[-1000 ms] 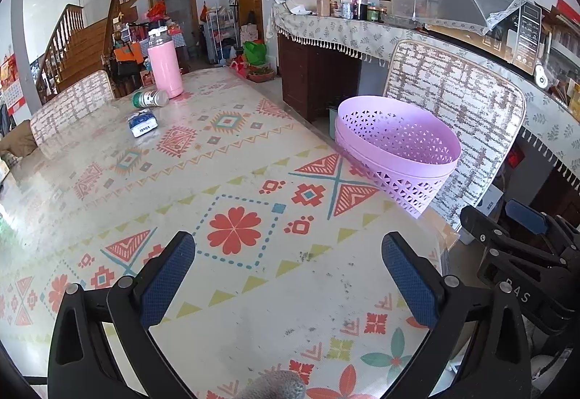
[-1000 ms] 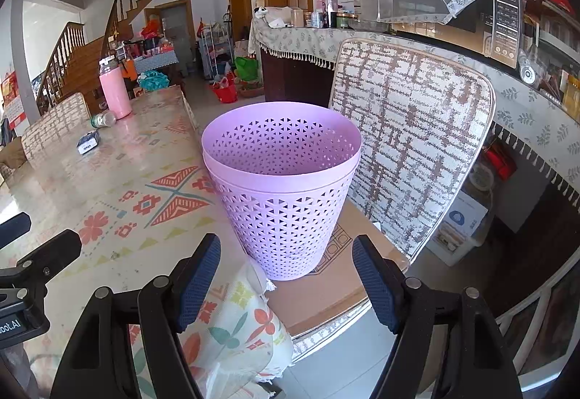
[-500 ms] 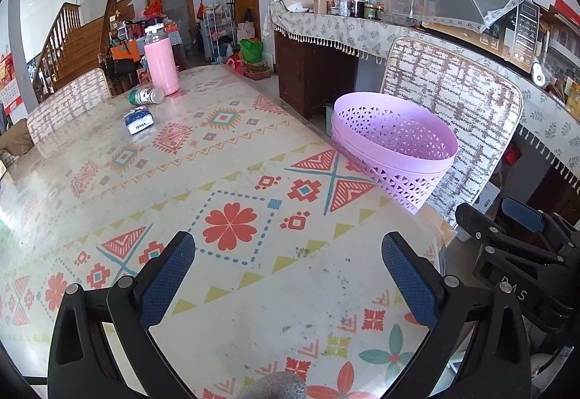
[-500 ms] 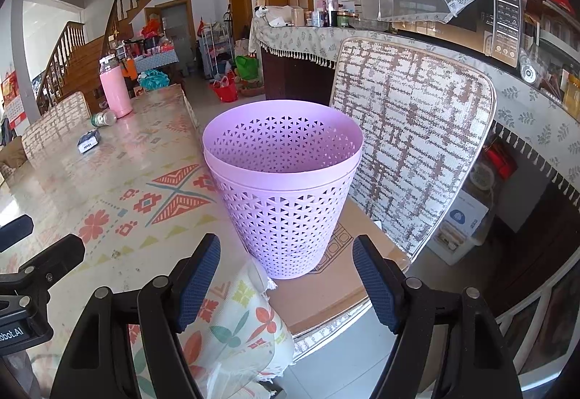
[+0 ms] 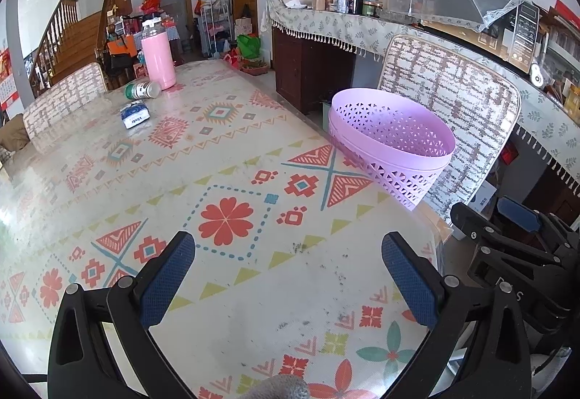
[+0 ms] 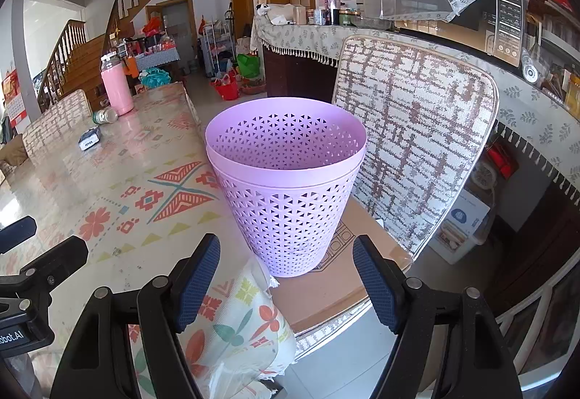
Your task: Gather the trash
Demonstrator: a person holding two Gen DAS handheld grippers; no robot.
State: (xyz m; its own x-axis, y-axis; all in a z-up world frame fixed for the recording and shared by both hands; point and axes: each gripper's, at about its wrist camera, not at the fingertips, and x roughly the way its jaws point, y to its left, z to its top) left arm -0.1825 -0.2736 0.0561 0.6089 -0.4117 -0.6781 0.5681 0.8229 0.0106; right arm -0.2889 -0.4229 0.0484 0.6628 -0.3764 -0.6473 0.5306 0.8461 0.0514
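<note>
Purple basket (image 6: 286, 177) stands upright on the seat of a chair (image 6: 413, 130), at the table's near corner, rim level with the tabletop edge; as far as the right wrist view looks into it, only perforated wall shows, and the bottom is out of sight, so what it holds cannot be told. Candidate trash sits at the far end of the table (image 5: 253, 290): a small green-and-white bottle (image 5: 142, 89) lying on its side and a blue-and-white tissue packet (image 5: 135, 114) just beside it, both near a tall pink flask (image 5: 158, 55) that stands upright and reads as a keeper. Both well apart from the basket. Left gripper (image 5: 288, 275) hovers over the near patterned cloth, fingers spread wide, nothing between them. Right gripper (image 6: 286, 275) points at the basket's lower wall, fingers likewise spread and empty, one either side of the basket's base in the view but not touching it. Judgement: the scene fits either a reach toward the far items or a pause between drops; the frames do not settle which. If the bottle and packet are the trash, collecting them calls for a long reach across the table, a grip across the bottle's round body, which may roll, and a carry back over the basket's open rim.
</note>
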